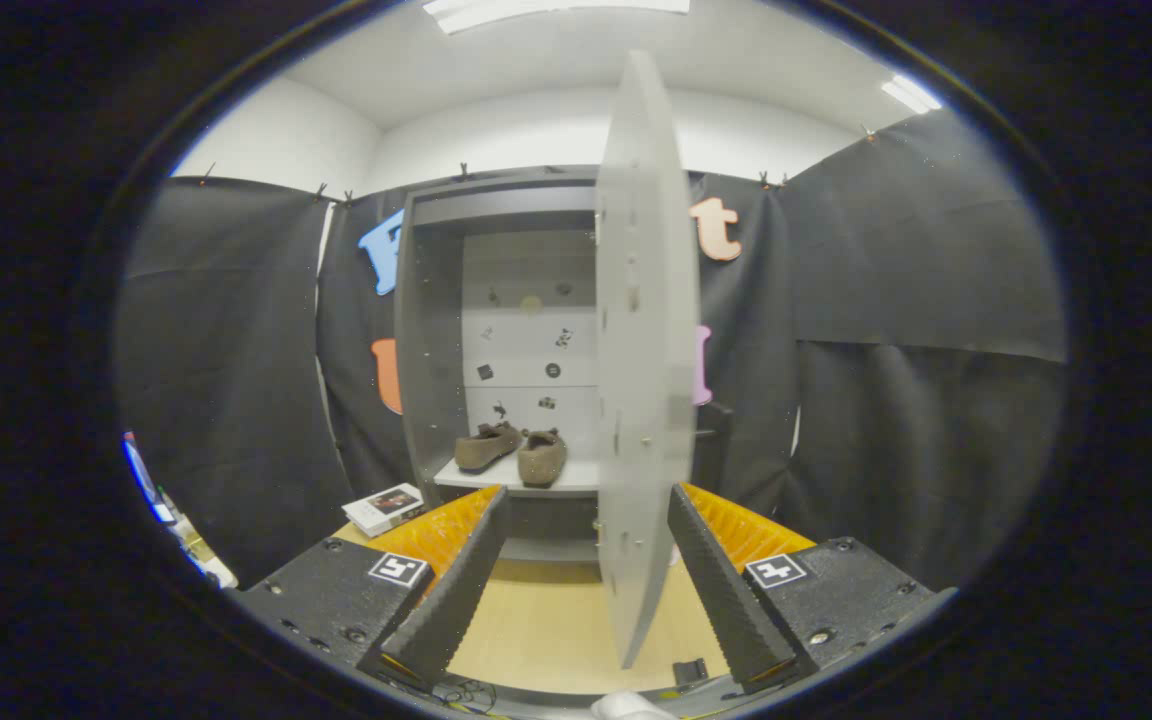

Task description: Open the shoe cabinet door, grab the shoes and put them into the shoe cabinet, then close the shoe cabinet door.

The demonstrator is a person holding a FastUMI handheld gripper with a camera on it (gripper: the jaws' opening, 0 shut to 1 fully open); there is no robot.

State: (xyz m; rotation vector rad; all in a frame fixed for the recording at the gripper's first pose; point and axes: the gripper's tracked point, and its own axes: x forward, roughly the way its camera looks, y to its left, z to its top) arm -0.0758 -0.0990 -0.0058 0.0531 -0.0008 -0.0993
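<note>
The shoes (511, 452) already sit inside the shoe cabinet (431, 330), side by side on its lower shelf (496, 478), one turned a little sideways and the other pointing outward. So the opening of the door and the putting away of the shoes look done, judging by how things lie. What is left is the closing: the cabinet door (644, 360) stands swung wide, seen almost edge-on, its free edge coming out from the cabinet toward the tool.

The tool (576, 540) is open, its two fingers spread well apart and gripping nothing. The door's lower part hangs in the gap between the fingers, nearer the right finger than the left, but whether either finger touches the door panel cannot be told from this angle. The tool is held level and points straight at the cabinet, low down, with the shoes beyond the fingertips and just left of the door.

Out from the cabinet lies the pale wooden counter (546, 625), and a small white booklet (384, 508) rests on it near the cabinet's left foot, beside the left finger. To finish, the door likely needs a push from its right side to swing it back onto the cabinet's front.
</note>
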